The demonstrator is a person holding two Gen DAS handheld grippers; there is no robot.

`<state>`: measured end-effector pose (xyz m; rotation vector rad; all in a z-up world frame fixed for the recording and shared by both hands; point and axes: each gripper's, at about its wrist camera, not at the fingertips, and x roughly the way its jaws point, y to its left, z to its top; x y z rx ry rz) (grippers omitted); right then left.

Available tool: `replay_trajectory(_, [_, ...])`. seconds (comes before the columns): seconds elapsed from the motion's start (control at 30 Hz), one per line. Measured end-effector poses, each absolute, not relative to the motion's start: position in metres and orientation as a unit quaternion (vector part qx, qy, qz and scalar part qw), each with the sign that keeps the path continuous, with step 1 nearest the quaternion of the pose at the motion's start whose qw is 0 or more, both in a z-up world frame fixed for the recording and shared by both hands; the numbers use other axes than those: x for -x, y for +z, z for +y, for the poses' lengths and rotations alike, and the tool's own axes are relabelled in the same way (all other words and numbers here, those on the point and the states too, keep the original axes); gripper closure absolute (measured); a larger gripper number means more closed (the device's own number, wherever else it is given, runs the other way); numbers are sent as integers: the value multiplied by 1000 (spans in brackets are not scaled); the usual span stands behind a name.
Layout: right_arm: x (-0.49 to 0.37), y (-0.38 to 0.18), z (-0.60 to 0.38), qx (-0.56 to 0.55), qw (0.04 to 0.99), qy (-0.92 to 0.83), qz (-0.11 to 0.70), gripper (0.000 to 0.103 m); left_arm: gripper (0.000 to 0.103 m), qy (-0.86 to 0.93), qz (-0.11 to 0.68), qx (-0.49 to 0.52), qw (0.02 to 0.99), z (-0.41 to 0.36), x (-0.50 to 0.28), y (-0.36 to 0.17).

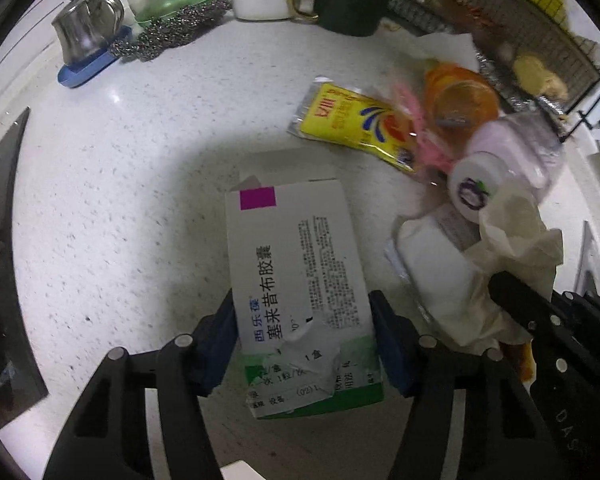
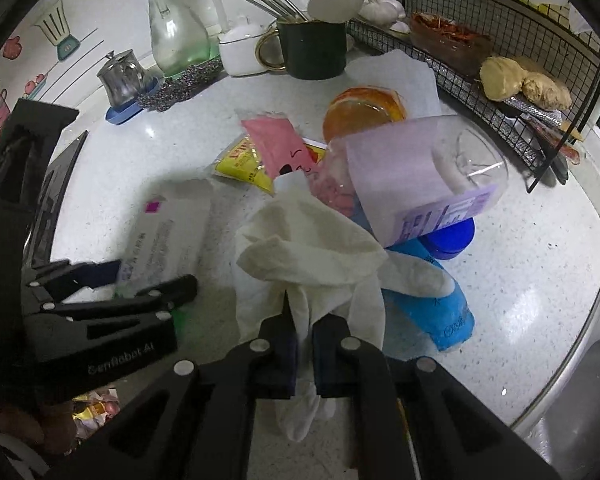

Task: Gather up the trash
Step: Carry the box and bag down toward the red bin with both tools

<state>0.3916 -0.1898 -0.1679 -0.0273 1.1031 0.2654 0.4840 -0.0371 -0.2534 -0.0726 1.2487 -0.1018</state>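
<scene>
The speckled white bench carries a heap of trash toward its right side, below the black wire rack along the far right edge. Largest in the heap, a clear plastic bottle with a lilac label lies tipped over a blue packet. The medicine box lies left of the heap, the left claw clenched on its near end. The right claw is clamped on a crumpled cream glove beside the bottle.
</scene>
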Motion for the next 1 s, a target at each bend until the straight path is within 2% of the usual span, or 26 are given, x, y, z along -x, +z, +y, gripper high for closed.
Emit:
replay_trajectory(0.6, [-286, -77, -150, 28, 876, 141, 460, 99, 43, -112, 503, 52, 856, 4, -341, -143])
replay_trajectory(1.0, [-183, -55, -97, 45, 882, 161, 440, 99, 43, -101, 482, 63, 868, 65, -225, -120])
